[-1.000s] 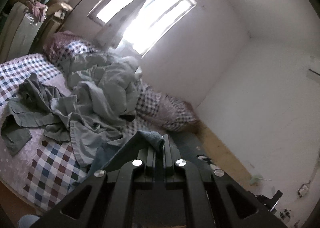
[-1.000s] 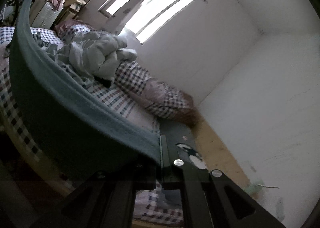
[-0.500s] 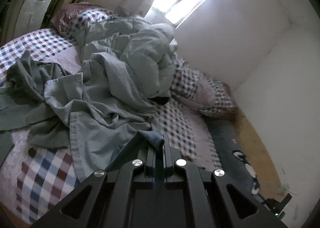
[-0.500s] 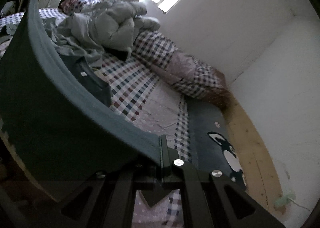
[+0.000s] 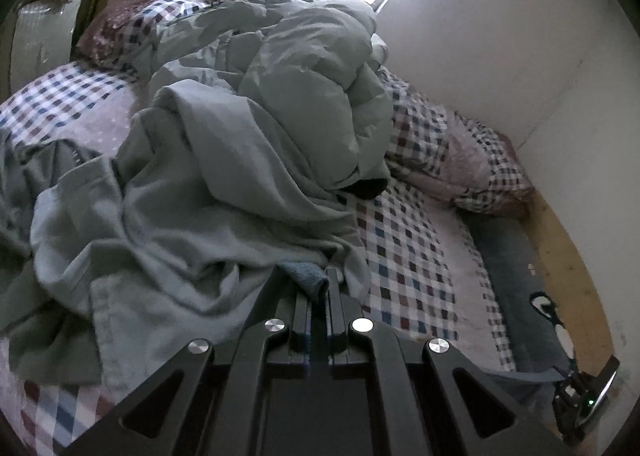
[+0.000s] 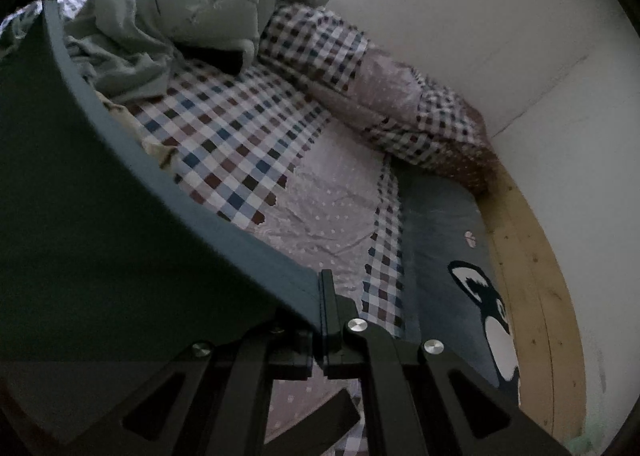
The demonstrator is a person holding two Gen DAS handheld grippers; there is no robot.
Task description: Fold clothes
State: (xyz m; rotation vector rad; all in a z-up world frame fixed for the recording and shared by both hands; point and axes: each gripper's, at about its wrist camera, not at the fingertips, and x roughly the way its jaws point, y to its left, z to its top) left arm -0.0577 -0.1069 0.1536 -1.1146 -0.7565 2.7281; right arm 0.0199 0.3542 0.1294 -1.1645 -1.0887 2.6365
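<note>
Now teal garment (image 6: 100, 224) stretches taut leftward from right gripper (image 6: 322, 288).

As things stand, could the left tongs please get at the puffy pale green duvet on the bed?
Probably not yet: the left tongs are shut on the dark teal garment, and a crumpled pale green garment lies before the duvet.

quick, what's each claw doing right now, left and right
Left claw: shut on the blue-grey garment.
Right claw: shut on the same garment's edge.

Checked bedsheet (image 6: 240, 144) under a puffy quilt (image 5: 312, 88); penguin rug (image 6: 484, 296) on wooden floor (image 6: 536, 256).
</note>
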